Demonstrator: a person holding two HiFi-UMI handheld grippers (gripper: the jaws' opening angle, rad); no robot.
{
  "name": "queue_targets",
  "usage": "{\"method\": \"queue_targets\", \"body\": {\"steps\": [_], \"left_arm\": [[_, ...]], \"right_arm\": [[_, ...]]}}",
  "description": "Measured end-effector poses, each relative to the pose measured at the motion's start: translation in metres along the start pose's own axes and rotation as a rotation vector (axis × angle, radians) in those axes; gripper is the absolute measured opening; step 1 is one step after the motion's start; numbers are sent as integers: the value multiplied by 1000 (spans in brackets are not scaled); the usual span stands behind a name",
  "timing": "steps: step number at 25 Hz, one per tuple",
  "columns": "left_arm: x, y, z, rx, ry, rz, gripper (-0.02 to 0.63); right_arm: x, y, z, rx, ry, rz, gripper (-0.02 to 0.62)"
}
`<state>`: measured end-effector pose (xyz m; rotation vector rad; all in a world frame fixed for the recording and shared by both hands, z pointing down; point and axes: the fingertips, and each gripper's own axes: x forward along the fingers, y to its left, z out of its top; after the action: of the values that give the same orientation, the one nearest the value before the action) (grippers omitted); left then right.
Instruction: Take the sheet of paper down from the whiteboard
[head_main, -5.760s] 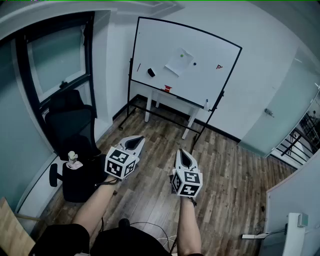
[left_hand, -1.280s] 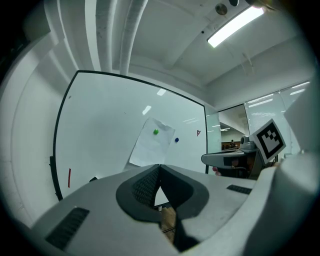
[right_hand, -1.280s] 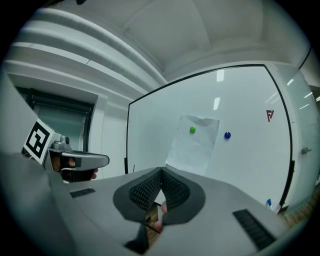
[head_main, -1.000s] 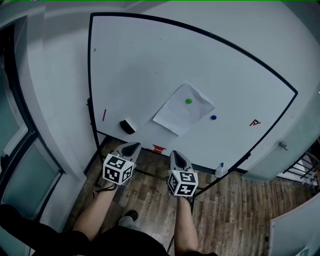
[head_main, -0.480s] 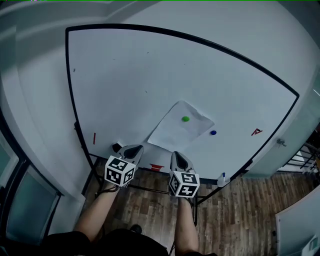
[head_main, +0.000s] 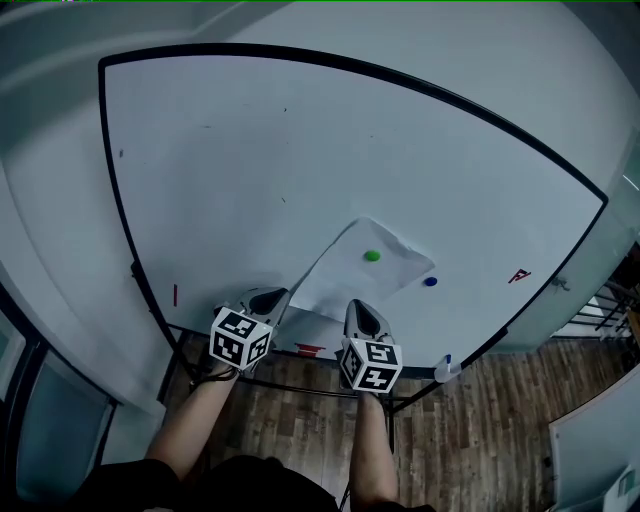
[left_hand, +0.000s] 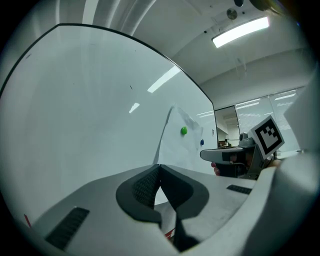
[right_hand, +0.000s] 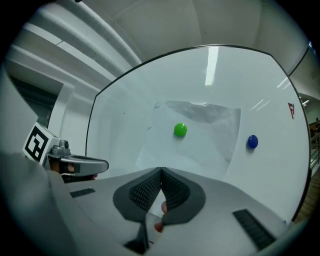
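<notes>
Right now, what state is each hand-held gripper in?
Left hand-held gripper: shut, empty.
Right hand-held gripper: shut, empty.

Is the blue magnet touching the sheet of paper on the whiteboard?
Apart. The right gripper view shows bare whiteboard between the blue magnet and the sheet of paper.

The head view looks steeply down from above at the whiteboard (head_main: 250, 170), each gripper view faces it level and close, and all three share the paper (head_main: 345, 278) and green magnet (head_main: 372, 256).
</notes>
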<state>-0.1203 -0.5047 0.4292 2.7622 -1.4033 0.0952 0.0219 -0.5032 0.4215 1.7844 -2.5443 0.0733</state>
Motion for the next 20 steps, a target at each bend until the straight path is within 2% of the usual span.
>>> {"method": "queue_targets", "body": {"steps": [17, 20], "left_arm": [[50, 0, 0, -4, 25, -132, 25], [58, -2, -4, -10, 47, -159, 103]], "right_arm": [[36, -18, 1, -10, 5, -14, 25], [39, -19, 2, -14, 2, -14, 25]]}}
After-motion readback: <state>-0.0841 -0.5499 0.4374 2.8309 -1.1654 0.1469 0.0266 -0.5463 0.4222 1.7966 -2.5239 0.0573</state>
